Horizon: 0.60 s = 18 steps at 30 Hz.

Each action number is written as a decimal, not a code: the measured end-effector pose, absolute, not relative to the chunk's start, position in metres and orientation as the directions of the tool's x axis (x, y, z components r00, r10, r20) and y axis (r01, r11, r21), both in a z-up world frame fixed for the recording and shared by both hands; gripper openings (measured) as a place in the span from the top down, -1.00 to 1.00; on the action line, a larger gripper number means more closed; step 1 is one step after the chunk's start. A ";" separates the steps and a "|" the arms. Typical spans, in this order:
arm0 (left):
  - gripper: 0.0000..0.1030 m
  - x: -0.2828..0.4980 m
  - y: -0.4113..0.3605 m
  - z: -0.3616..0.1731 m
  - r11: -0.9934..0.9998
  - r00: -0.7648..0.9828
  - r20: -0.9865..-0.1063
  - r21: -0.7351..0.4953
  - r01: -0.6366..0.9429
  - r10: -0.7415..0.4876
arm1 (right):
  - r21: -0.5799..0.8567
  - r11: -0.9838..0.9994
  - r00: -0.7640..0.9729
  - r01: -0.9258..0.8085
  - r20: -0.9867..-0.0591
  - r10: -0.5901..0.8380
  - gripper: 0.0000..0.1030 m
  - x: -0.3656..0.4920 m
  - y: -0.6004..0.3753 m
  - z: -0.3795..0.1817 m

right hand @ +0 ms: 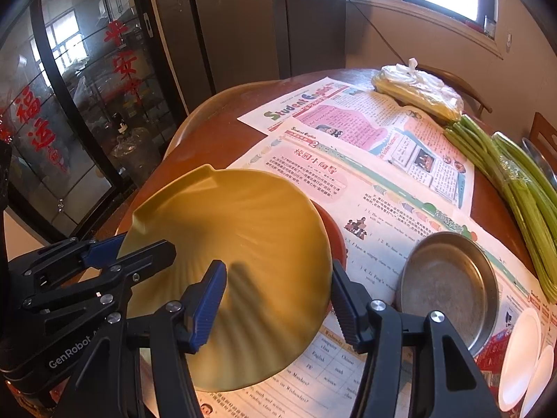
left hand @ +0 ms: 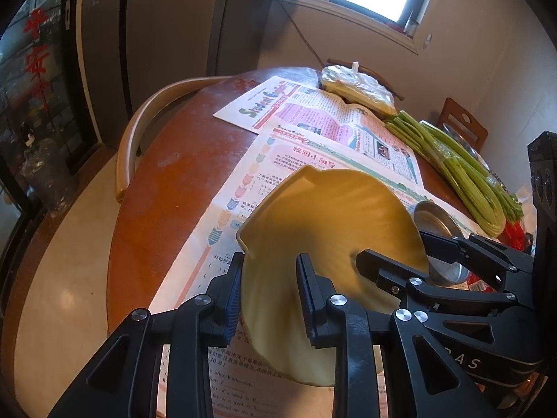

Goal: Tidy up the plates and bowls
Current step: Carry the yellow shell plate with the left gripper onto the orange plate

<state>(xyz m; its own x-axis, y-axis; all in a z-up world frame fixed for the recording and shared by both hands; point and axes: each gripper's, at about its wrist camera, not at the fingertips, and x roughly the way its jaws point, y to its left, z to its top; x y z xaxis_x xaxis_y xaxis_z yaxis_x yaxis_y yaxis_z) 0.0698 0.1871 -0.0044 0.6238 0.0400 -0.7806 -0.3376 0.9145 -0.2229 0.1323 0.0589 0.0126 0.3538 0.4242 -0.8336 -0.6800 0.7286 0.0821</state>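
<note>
Midway, both grippers, left and right, clench the yellow plate beside the metal dish; stacking remains.

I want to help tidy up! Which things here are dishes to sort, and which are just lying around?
Dishes for the job:
- yellow plate, held in both grippers
- metal dish
- white plates
- red dish under the yellow plate

Just lying about:
- newspapers
- green stalks
- bagged food
- chair
</note>
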 end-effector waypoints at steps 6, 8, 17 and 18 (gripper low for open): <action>0.47 0.079 0.188 -0.012 0.914 0.609 -0.792 -0.213 -0.345 0.045 | 0.078 0.732 0.347 -0.677 -0.843 0.411 -0.15 0.141 0.064 0.004; 0.47 0.081 0.186 -0.014 0.915 0.608 -0.792 -0.212 -0.344 0.045 | 0.077 0.733 0.346 -0.676 -0.845 0.408 -0.15 0.143 0.063 0.002; 0.48 0.092 0.173 -0.020 0.926 0.595 -0.802 -0.189 -0.325 0.045 | 0.012 0.759 0.386 -0.651 -0.856 0.344 -0.14 0.154 0.059 -0.010; 0.49 0.093 0.173 -0.021 0.926 0.593 -0.804 -0.189 -0.327 0.045 | 0.017 0.760 0.382 -0.649 -0.857 0.346 -0.14 0.155 0.059 -0.011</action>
